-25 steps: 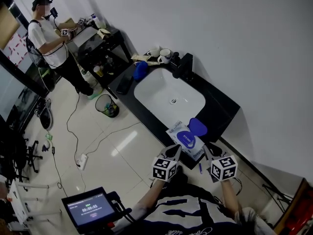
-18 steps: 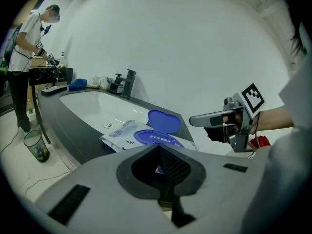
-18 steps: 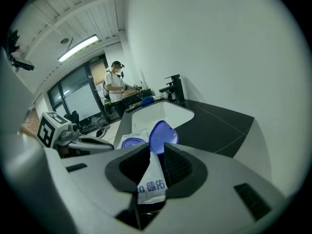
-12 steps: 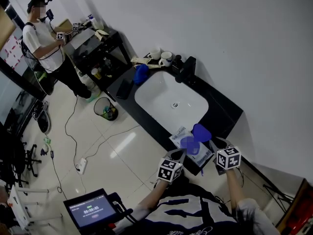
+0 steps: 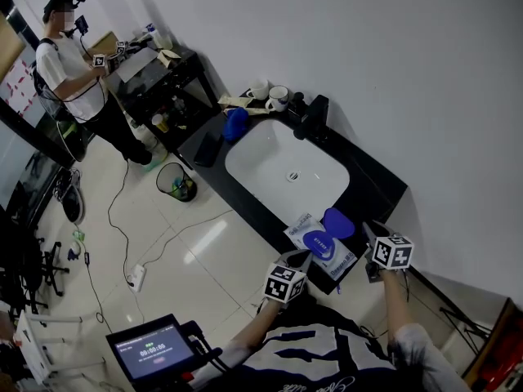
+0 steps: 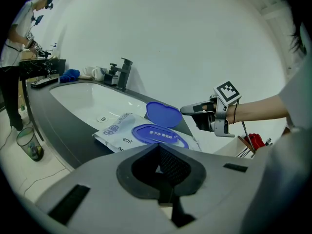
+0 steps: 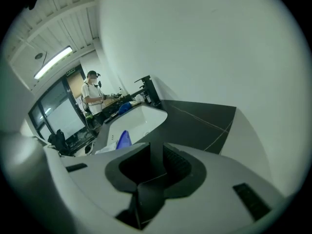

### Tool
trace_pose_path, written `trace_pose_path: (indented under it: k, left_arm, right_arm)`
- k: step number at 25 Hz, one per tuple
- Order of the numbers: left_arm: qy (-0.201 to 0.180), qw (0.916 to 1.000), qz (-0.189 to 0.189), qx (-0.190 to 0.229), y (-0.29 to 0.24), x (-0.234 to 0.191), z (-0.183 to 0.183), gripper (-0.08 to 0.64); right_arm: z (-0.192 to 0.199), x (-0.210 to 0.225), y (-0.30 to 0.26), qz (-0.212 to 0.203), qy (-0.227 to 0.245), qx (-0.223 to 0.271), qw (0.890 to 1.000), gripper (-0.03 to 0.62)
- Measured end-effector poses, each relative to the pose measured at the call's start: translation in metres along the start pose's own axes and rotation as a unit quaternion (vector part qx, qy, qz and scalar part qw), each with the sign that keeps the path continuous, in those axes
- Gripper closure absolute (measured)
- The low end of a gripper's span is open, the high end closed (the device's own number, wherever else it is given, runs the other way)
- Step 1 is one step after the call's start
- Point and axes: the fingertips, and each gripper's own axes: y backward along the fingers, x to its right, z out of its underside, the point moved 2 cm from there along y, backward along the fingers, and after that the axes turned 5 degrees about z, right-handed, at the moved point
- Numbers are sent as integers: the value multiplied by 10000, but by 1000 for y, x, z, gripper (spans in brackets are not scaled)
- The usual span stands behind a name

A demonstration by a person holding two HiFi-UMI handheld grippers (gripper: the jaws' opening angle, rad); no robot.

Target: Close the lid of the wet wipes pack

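The wet wipes pack [image 5: 315,245] lies flat on the black counter's [image 5: 372,182] near end, beside the sink. Its blue lid [image 5: 337,221] stands hinged open at the far side; in the left gripper view the lid [image 6: 163,115] tilts up behind the blue ring [image 6: 158,134]. My left gripper [image 5: 296,257] is shut and empty, just short of the pack's near edge [image 6: 158,150]. My right gripper [image 5: 365,229] hovers right of the lid, shut and empty, its tips [image 6: 187,110] close to the flap. In the right gripper view the lid [image 7: 123,139] shows edge-on past the jaws [image 7: 148,150].
A white sink basin [image 5: 286,170] fills the counter's middle, with a black faucet [image 5: 315,114], mugs [image 5: 276,98] and a blue cloth [image 5: 235,121] beyond. A waste bin [image 5: 178,178] and cables sit on the floor. Another person [image 5: 73,64] works at a far table.
The right gripper has lifted and swung right, from in front of the pack to beside the open lid. The left gripper stays at the pack's near edge.
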Motion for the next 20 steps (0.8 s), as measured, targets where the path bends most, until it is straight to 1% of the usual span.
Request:
trace_pose_path:
  k: [4, 10, 14, 20]
  left_arm:
    - [-30, 10000, 30, -17, 6, 7, -1, 561]
    - [-10, 10000, 39, -12, 5, 5, 1, 560]
    - [15, 10000, 46, 44, 9, 4, -1, 560]
    - [134, 9998, -85, 71, 18, -5, 0, 561]
  right_arm:
    - [8, -11, -1, -93, 227, -287, 9993, 518]
    - [7, -44, 7, -527, 369, -128, 9978, 518]
    - [13, -77, 16, -789, 832, -151, 9933, 518]
    - [33, -120, 14, -1132, 1516, -299, 9815, 518]
